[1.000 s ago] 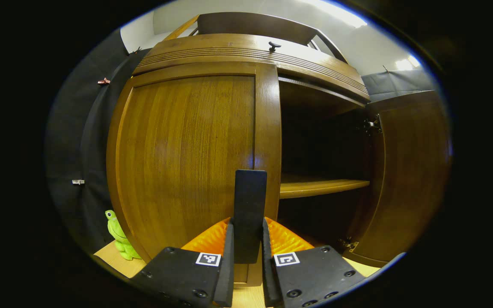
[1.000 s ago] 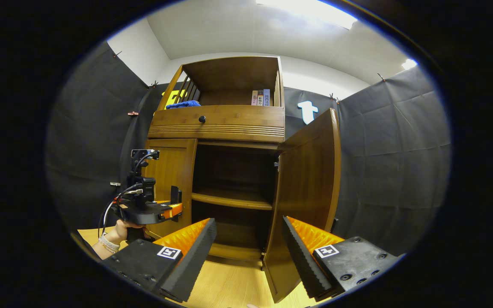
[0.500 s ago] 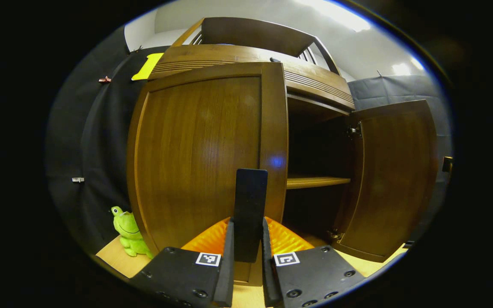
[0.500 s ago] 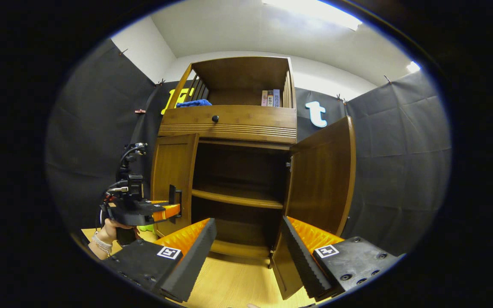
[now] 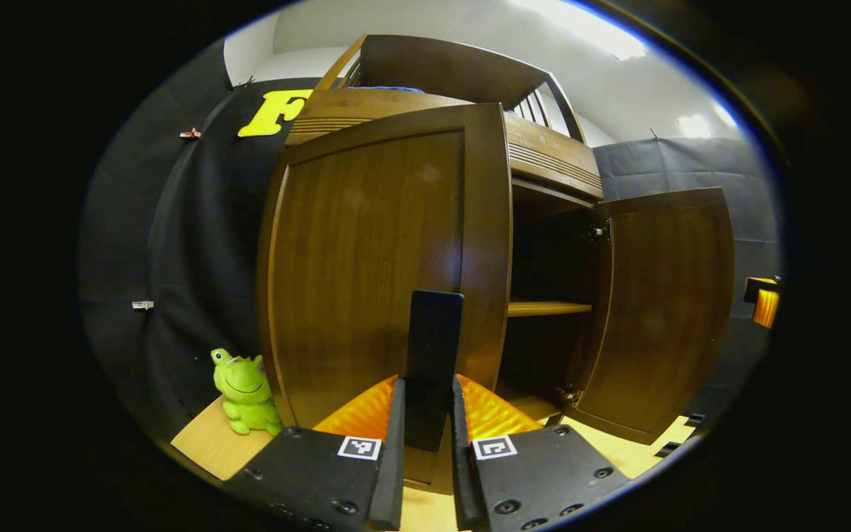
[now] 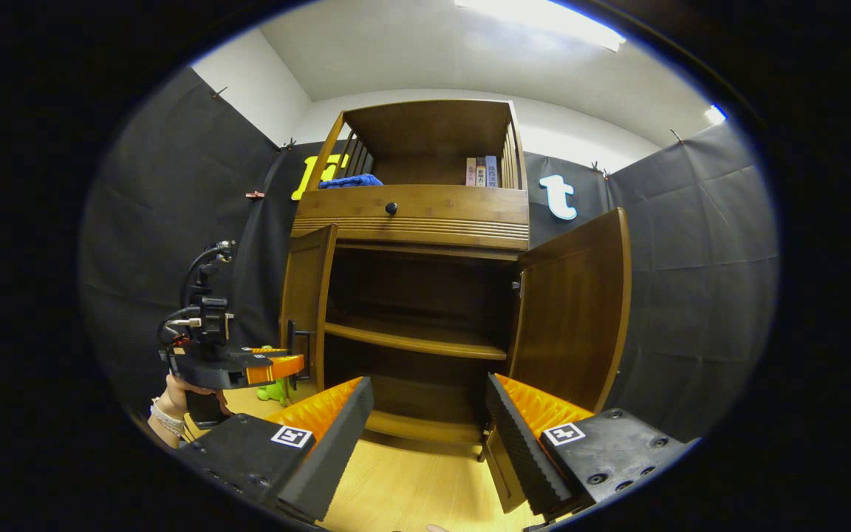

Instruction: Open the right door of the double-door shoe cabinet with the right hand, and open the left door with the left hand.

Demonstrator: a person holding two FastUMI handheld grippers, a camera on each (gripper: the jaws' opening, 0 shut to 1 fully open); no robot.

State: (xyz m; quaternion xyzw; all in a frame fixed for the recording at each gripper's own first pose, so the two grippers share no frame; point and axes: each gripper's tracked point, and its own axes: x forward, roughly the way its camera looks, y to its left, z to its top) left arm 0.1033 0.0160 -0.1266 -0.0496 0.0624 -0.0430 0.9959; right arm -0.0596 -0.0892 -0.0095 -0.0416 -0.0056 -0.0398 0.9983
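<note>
Bright ceiling light (image 6: 540, 15) glares overhead; cabinet interior (image 6: 418, 295) shadowed; fisheye edges bend.

Black cloth (image 6: 691, 244) is hanging along the booth's walls, clipped up beneath a white wall (image 6: 263, 81) and ceiling (image 6: 411, 52) — a ceiling light (image 6: 540, 16) is glaring overhead. Pale wooden flooring (image 6: 403, 491) is running underneath, and a green frog toy (image 5: 244, 391) is sitting on it against the cloth.
</note>
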